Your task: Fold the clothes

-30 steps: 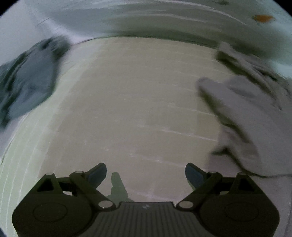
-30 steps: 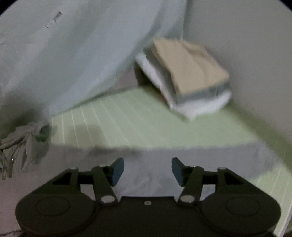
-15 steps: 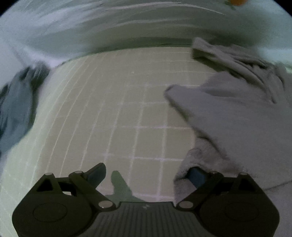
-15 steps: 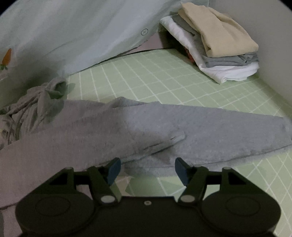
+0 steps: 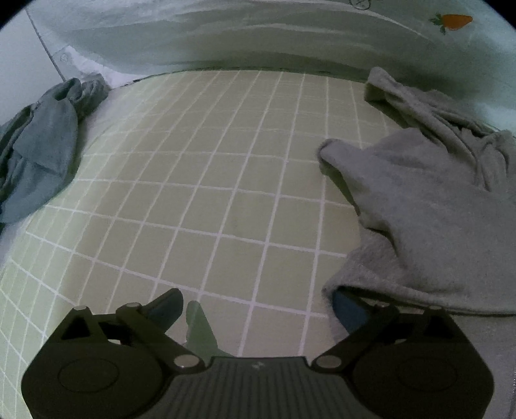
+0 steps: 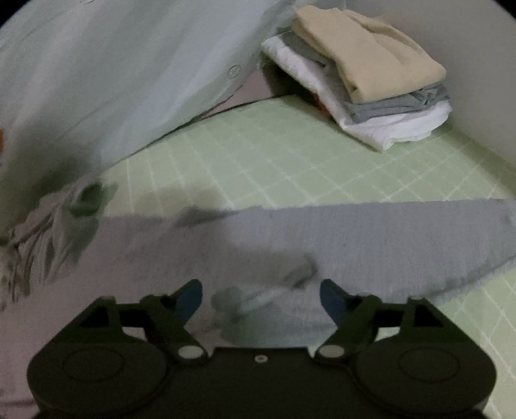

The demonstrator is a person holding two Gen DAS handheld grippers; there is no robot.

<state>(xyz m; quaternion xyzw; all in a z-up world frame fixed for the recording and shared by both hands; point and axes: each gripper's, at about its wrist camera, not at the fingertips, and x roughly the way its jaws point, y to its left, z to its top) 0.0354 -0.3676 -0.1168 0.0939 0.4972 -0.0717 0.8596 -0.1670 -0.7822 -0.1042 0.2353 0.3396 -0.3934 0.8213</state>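
The grey sweatshirt [image 5: 429, 206] is lying on the green grid mat [image 5: 209, 180], and in the left wrist view it is filling the right side of the frame, with one rounded sleeve end pointing toward the centre. In the right wrist view the same sweatshirt [image 6: 371, 238] is stretching as a long grey band across the middle of the frame, from the left edge to the right edge, and its crumpled part is bunching at the middle left. The left gripper [image 5: 258, 306] is sitting at the bottom of its frame with the jaws spread wide; its right fingertip [image 5: 346, 311] is tucked just under the lower hem of the sweatshirt, while the other fingertip is standing over bare mat, so it is not clamping anything. The right gripper [image 6: 261, 298] is also standing released, jaws wide apart, directly above the grey fabric, which is blurred here. In the upper right of the right wrist view a stack of folded clothes [image 6: 364, 71] is resting on the mat near the wall, beige on top, then grey, then white. At the left edge of the left wrist view a blue-grey garment [image 5: 38, 145] is lying in a heap, well apart from the sweatshirt. A pale sheet [image 5: 242, 35] with a small carrot print [image 5: 453, 21] is hanging behind the mat.
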